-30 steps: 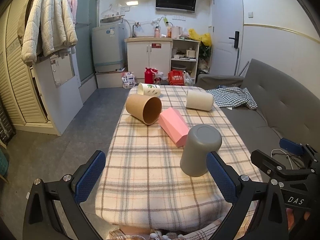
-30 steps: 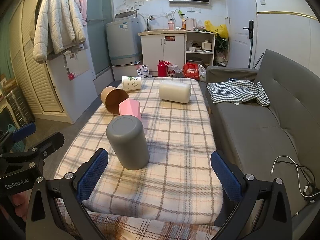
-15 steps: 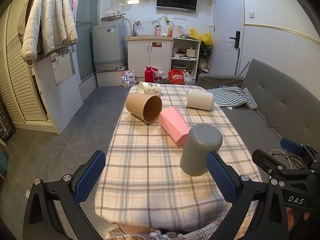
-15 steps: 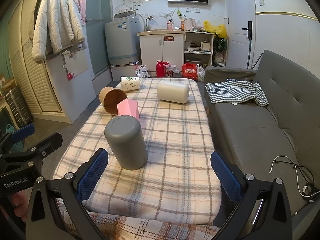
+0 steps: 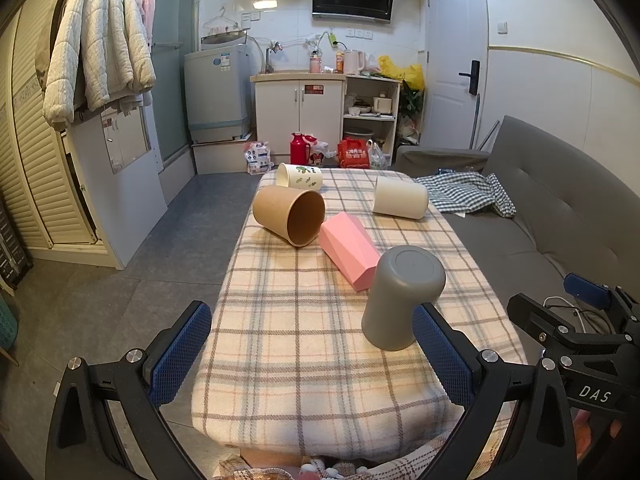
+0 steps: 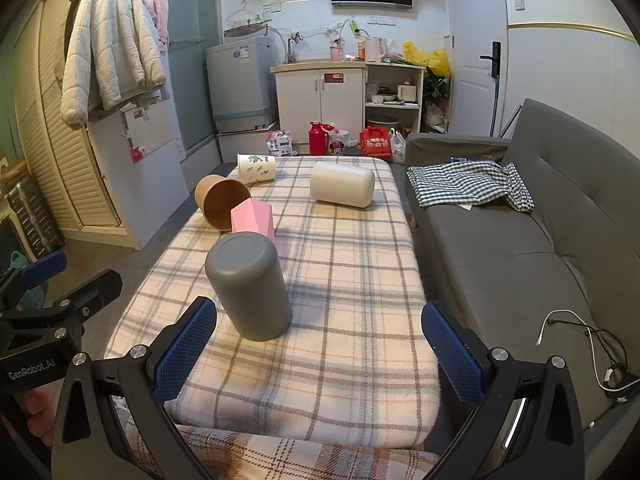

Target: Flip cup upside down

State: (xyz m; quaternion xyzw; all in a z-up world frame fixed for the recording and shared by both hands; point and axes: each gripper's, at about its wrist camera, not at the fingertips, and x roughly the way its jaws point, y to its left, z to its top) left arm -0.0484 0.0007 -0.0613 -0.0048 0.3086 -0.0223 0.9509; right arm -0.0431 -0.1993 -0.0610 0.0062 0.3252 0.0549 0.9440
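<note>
Grey cup (image 5: 402,300) already upside down near the table's (image 5: 296,360) front edge; both grippers wide, holding nothing.

Best approached square, pads on opposite walls, for whichever cup came next. Lay on sides: brown (image 5: 289,215), cream (image 5: 400,197), pink (image 5: 349,249), printed (image 5: 299,176). Brown seemingly empty; others' insides hidden.

Room furnishings and clutter being seen beyond the plaid-covered tabletop (image 5: 304,344).

A grey sofa (image 6: 520,248) is standing just beside the tabletop, with a checked cloth (image 6: 468,184) lying crumpled on its far seat and a white cable (image 6: 576,344) trailing over its near end. A white padded jacket (image 5: 96,60) is hanging at the left above a white cabinet. A washing machine (image 5: 216,92) is sitting against the back wall, beside a sink cabinet (image 5: 300,116). A red thermos (image 6: 316,133) and a red bag (image 6: 376,142) are resting on the floor.
</note>
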